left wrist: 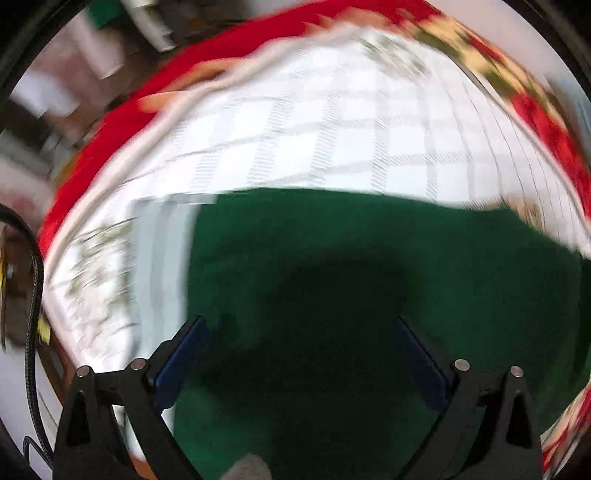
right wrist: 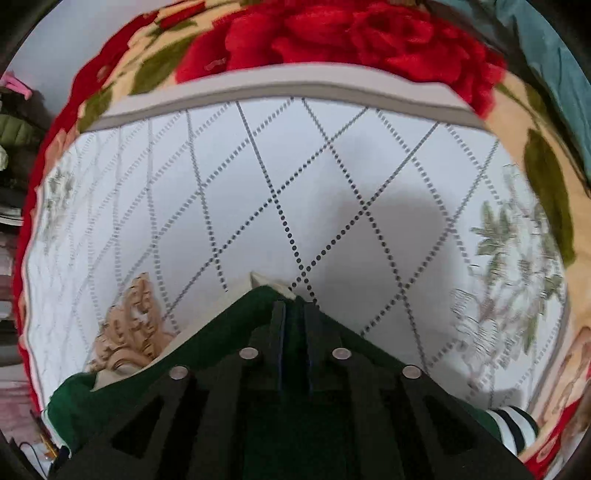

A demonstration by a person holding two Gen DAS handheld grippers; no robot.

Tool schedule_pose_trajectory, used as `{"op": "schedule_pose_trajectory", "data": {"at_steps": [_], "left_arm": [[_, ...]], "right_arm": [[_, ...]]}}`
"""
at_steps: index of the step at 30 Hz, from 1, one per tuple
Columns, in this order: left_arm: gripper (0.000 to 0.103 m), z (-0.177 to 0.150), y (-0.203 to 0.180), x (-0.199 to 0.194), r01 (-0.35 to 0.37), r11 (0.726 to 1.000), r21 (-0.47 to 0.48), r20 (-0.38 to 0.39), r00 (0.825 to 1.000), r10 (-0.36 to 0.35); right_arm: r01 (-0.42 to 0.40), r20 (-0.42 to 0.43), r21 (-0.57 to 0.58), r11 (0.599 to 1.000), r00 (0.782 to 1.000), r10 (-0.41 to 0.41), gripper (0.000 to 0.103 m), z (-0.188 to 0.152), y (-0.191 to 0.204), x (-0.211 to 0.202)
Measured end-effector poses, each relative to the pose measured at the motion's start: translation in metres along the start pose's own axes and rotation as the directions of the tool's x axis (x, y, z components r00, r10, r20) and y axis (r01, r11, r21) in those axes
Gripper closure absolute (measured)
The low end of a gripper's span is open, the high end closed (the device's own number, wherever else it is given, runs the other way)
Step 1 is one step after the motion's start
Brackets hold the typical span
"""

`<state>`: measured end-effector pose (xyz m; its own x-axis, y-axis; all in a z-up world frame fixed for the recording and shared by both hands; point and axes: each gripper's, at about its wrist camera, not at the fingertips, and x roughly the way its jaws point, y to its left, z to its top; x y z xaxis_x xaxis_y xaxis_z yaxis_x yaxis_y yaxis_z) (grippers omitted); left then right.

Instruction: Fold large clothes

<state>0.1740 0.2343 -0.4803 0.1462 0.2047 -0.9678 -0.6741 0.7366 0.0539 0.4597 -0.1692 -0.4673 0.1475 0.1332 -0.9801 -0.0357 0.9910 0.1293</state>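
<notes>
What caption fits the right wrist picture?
Right gripper pinches the green garment's corner above a white quilted mat.

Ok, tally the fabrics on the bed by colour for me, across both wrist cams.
Dark green garment: 1
White quilted cover with dotted grid: 1
Red rose-print blanket: 1
Teal cloth, top right edge: 1
Total: 4
The black-and-white striped cuff may belong to the green garment; not counted separately.

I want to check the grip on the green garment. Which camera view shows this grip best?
The right wrist view: there the right gripper is nearly shut on a raised corner of the green garment. The blurred left wrist view shows only the garment's broad surface below the open left gripper.
</notes>
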Motion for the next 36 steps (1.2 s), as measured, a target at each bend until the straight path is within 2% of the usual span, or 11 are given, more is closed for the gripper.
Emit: {"op": "schedule_pose_trajectory", "data": {"at_steps": [1, 3, 6, 10, 11, 14, 15, 16, 23, 30, 36], "left_arm": [[0.001, 0.001, 0.014, -0.006, -0.011, 0.999, -0.034, 0.013, 1.000, 0.011], [0.001, 0.006, 0.052, -0.013, -0.044, 0.994, -0.105, 0.029, 0.998, 0.047], [0.003, 0.014, 0.068, 0.005, -0.076, 0.982, -0.175, 0.021, 0.996, 0.081], [0.004, 0.032, 0.080, 0.047, -0.022, 0.972, -0.233, -0.059, 0.998, 0.009], [0.012, 0.035, 0.082, 0.057, -0.002, 0.972, -0.233, -0.075, 0.997, -0.016], [0.066, 0.035, 0.081, 0.061, 0.060, 0.976, -0.209, -0.065, 0.995, -0.076], [0.091, 0.038, 0.078, 0.058, 0.043, 0.981, -0.189, -0.047, 0.997, -0.053], [0.099, 0.040, 0.075, 0.052, 0.036, 0.986, -0.164, -0.016, 0.999, -0.039], [0.099, 0.062, 0.071, 0.031, 0.070, 0.989, -0.129, 0.076, 0.995, -0.060], [0.099, 0.103, 0.067, 0.061, 0.085, 0.989, -0.118, 0.078, 0.994, -0.076], [0.099, 0.131, 0.062, 0.094, 0.088, 0.992, -0.093, 0.032, 0.996, -0.085]], "right_arm": [[-0.012, 0.015, 0.005, 1.000, 1.000, 0.012, 0.073, -0.005, -0.002, -0.014], [-0.031, 0.042, 0.012, 0.999, 0.999, 0.030, 0.067, -0.016, -0.005, -0.038], [-0.041, 0.066, -0.004, 0.999, 0.997, 0.041, 0.066, -0.039, -0.004, -0.065], [-0.092, 0.030, -0.010, 0.996, 0.995, 0.092, 0.066, -0.070, 0.008, -0.076], [-0.095, 0.015, -0.018, 0.995, 0.995, 0.095, 0.066, -0.079, 0.014, -0.072], [-0.106, -0.035, -0.017, 0.994, 0.994, 0.105, 0.066, -0.099, 0.028, -0.055], [-0.113, -0.055, -0.009, 0.994, 0.992, 0.112, 0.066, -0.106, 0.034, -0.048], [-0.119, -0.064, -0.004, 0.993, 0.991, 0.119, 0.066, -0.112, 0.038, -0.043], [-0.128, -0.017, -0.024, 0.991, 0.992, 0.128, 0.066, -0.133, 0.074, -0.040], [-0.186, 0.004, -0.071, 0.980, 0.982, 0.187, 0.066, -0.122, 0.110, -0.032], [-0.067, -0.056, -0.122, 0.990, 0.997, 0.061, 0.072, -0.099, 0.140, 0.007]]}}
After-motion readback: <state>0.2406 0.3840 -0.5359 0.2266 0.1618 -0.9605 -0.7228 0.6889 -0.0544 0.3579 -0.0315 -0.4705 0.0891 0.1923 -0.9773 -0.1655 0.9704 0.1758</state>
